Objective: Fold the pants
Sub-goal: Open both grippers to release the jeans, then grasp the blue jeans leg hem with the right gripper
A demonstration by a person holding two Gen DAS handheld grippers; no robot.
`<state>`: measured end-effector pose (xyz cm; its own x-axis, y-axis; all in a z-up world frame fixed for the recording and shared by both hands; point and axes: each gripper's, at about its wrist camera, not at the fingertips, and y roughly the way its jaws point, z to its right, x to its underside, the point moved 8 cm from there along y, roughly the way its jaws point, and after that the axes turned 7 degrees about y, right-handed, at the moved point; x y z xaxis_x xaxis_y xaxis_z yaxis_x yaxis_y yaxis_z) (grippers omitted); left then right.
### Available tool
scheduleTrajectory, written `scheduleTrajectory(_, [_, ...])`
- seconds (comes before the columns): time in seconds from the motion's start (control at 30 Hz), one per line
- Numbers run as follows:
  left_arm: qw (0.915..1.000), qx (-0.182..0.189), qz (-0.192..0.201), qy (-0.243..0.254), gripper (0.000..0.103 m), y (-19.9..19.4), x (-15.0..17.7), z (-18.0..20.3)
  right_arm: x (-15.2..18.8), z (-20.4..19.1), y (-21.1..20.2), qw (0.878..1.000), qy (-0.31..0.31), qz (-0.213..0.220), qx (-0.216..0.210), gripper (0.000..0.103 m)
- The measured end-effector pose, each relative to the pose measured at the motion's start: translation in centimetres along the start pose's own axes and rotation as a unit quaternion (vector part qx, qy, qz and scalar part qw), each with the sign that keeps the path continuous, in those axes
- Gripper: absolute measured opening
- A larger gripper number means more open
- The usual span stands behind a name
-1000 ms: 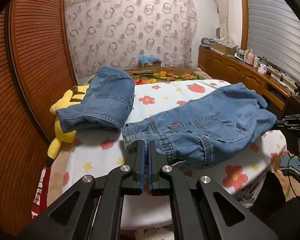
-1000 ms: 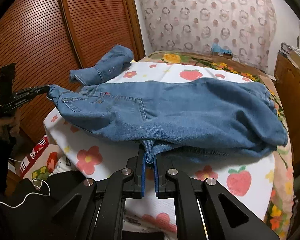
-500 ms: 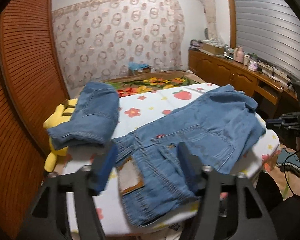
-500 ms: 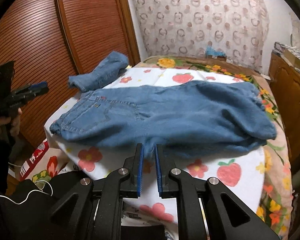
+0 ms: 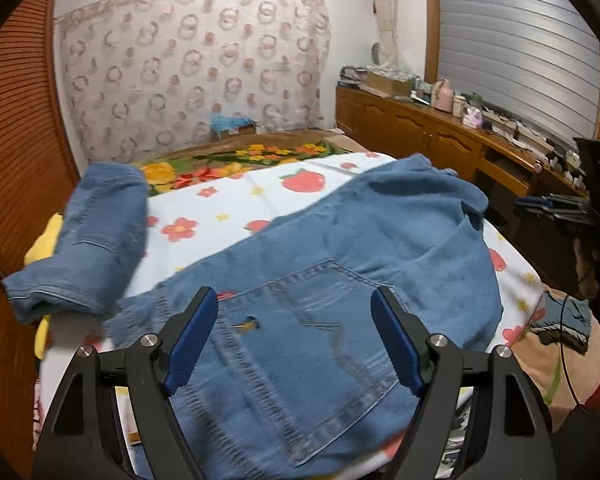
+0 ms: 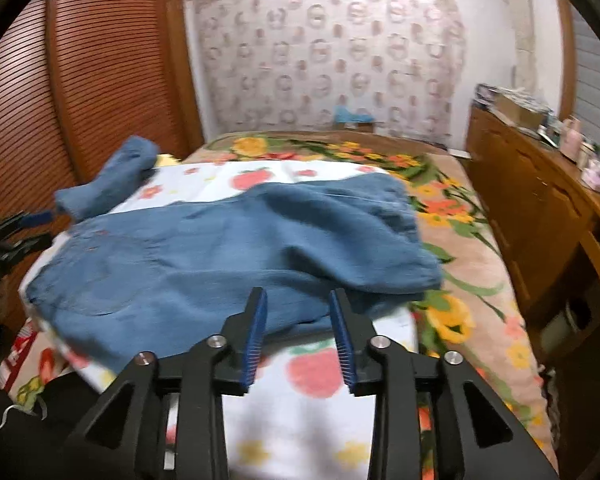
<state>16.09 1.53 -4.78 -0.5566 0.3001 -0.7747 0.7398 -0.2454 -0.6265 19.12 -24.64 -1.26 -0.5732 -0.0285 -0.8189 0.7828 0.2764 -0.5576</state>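
Left wrist view: the left tongs (image 5: 294, 340) are spread wide and still opening, hovering over the waistband end of the jeans (image 5: 340, 280) with nothing pinched. The jeans lie flat across the white flowered sheet (image 5: 236, 200) on the bed. A second folded pair of jeans (image 5: 96, 236) sits at the far left beside a yellow plush toy (image 5: 44, 240).

Right wrist view: the right tongs (image 6: 298, 332) are partly spread and opening, empty, just at the jeans' (image 6: 220, 256) near edge. The other folded pair (image 6: 112, 180) lies far left. A wooden dresser (image 6: 540, 216) stands right.
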Motion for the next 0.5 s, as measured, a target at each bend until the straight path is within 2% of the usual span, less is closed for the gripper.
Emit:
scheduleTrajectory(0.13, [0.9999, 0.012, -0.008, 0.001, 0.079, 1.4, 0.2, 1.0, -0.6, 2.5, 2.1, 0.999, 0.023, 0.0, 0.022, 0.04])
scheduleTrajectory(0.3, [0.9997, 0.019, -0.016, 0.004, 0.079, 2.5, 0.5, 1.8, -1.8, 5.2, 4.8, 0.998, 0.05, 0.001, 0.046, 0.049])
scheduleTrajectory(0.5, [0.9995, 0.025, -0.019, 0.005, 0.079, 3.2, 0.6, 2.3, -2.9, 6.7, 7.0, 0.996, 0.088, -0.007, 0.034, 0.05])
